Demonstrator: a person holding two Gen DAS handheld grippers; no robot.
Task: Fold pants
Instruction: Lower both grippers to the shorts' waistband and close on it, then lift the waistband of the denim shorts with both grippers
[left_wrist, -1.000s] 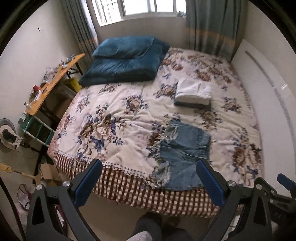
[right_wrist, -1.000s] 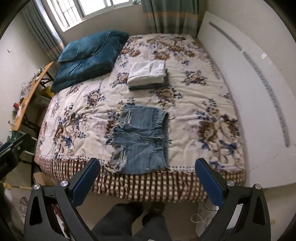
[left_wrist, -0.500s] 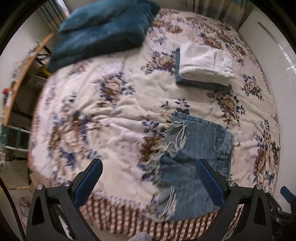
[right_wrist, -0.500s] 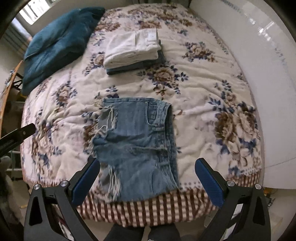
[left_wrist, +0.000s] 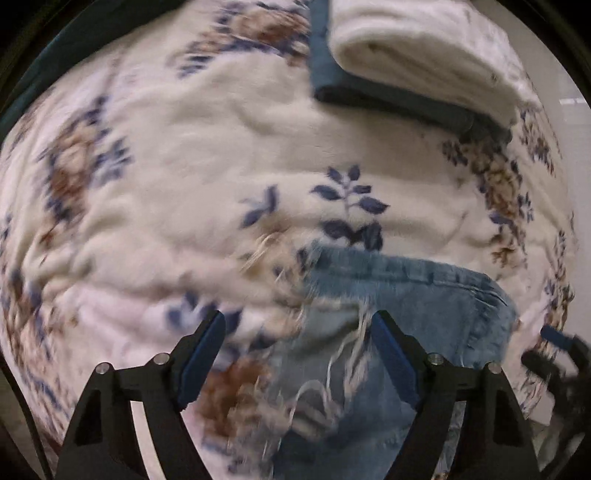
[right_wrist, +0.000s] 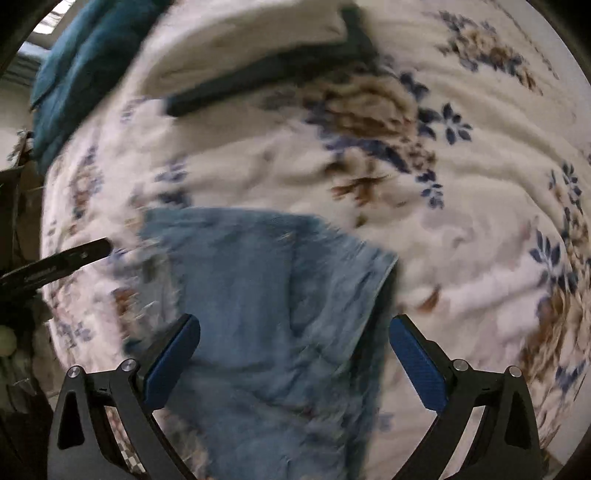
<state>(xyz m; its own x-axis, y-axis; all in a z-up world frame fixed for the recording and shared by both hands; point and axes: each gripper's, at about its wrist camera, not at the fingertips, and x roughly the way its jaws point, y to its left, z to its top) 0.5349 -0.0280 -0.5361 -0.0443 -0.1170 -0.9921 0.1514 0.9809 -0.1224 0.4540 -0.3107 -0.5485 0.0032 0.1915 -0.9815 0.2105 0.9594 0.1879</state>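
Observation:
Light blue denim shorts (left_wrist: 402, 295) with frayed white hems lie flat on the floral bedspread (left_wrist: 207, 155). My left gripper (left_wrist: 299, 336) is open, close above the frayed leg edge on the shorts' left side. In the right wrist view the shorts (right_wrist: 266, 280) fill the lower middle. My right gripper (right_wrist: 295, 345) is open, close above the waistband side of the shorts. Neither gripper holds cloth. Both views are motion-blurred.
A stack of folded clothes, white on dark teal (left_wrist: 417, 48), lies on the bed beyond the shorts; it also shows in the right wrist view (right_wrist: 255, 62). A dark blue duvet (right_wrist: 85, 70) lies at the far left. The left gripper's finger (right_wrist: 55, 264) shows at the left edge.
Both grippers have dropped from above the foot of the bed to just over the shorts, which now fill the lower views. The jaws stayed open.

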